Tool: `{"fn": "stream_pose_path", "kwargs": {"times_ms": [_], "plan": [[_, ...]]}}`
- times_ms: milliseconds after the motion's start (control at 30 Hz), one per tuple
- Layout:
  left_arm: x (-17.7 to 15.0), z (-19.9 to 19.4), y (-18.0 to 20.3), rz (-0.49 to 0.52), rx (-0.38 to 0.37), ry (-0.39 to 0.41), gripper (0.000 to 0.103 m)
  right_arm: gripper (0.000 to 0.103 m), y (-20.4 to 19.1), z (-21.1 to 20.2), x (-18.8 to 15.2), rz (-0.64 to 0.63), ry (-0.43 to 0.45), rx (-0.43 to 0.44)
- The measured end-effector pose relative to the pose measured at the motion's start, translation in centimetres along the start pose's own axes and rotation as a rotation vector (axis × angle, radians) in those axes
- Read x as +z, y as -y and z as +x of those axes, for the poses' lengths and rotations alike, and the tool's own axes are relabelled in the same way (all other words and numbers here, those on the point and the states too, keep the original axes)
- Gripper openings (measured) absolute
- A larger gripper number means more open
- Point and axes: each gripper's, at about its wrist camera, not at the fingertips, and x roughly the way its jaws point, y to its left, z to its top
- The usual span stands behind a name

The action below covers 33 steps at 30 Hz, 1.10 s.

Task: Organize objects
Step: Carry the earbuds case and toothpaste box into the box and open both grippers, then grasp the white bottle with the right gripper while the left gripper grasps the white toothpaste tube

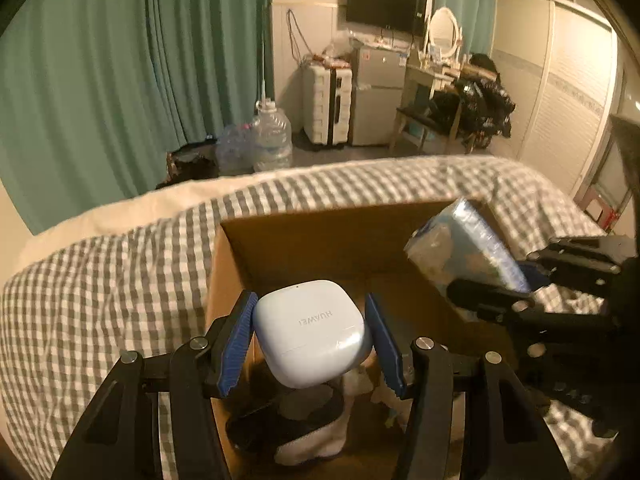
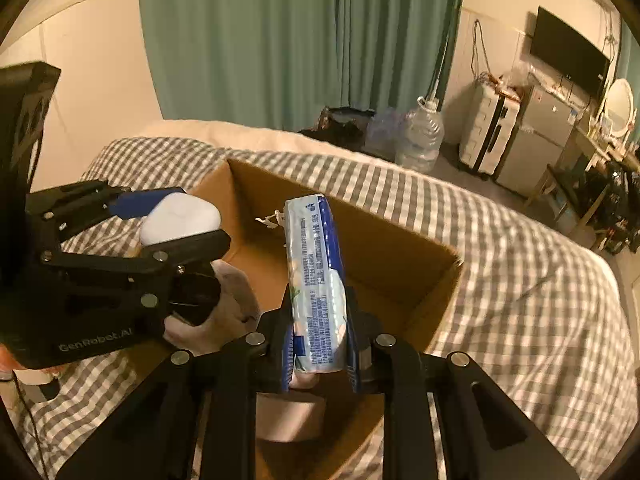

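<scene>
The white earbud case (image 1: 310, 332), a smooth rounded pebble with faint brand lettering on its lid, sat at the lower centre of the left wrist view, pinched between the blue pads (image 1: 236, 344) of the left gripper (image 1: 310, 340) and hanging over the open cardboard box (image 1: 304, 240). In the right wrist view the same case (image 2: 180, 220) showed at middle left, above the box's left wall. The tissue pack (image 2: 316, 280), a soft blue-and-white plastic packet printed with small text, stood on end in the centre of that view, squeezed at its lower part by the right gripper (image 2: 320, 344), whose jaws were pressed in tight on it; it too was above the box (image 2: 400, 248). From the left wrist view the pack (image 1: 464, 248) leaned in at the right over the box's right wall. Inside the box lay a few things already: a dark item with white cloth (image 1: 304, 428) at the bottom of the left view, and a small pale block (image 2: 288, 420) low in the right view. The work appeared partly done, with both held items probably yet to be lowered and let go. Whether more things waited elsewhere could not be told. The box rested on a grey-and-white checked bed cover (image 1: 100, 300), with green curtains (image 1: 120, 60) filling the upper left.
</scene>
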Motion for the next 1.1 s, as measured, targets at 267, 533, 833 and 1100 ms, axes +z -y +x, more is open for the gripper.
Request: {"fn": "stream_pose_path", "kwargs": {"times_ms": [267,533,833,1100], "plan": [[-0.5,0.5,1.2,-0.012,-0.047,-0.042,0.070,0.047,1.2,-0.5,-1.2,0.065,0.041,0.060],[0.2,-7.4,1.6,0.009,0.055,0.062,0.095,0.063,1.1,-7.9,-0.4,0.055,0.123,0.026],[-2.5,-15.0,2.4,0.014,0.144,0.088,0.101,0.077,-3.2,-15.5,-2.0,-0.044,0.157,0.012],[-8.8,-15.6,1.5,-0.025,0.201,0.068,0.103,0.081,-7.9,-15.2,-6.9,-0.117,0.100,0.076]]}}
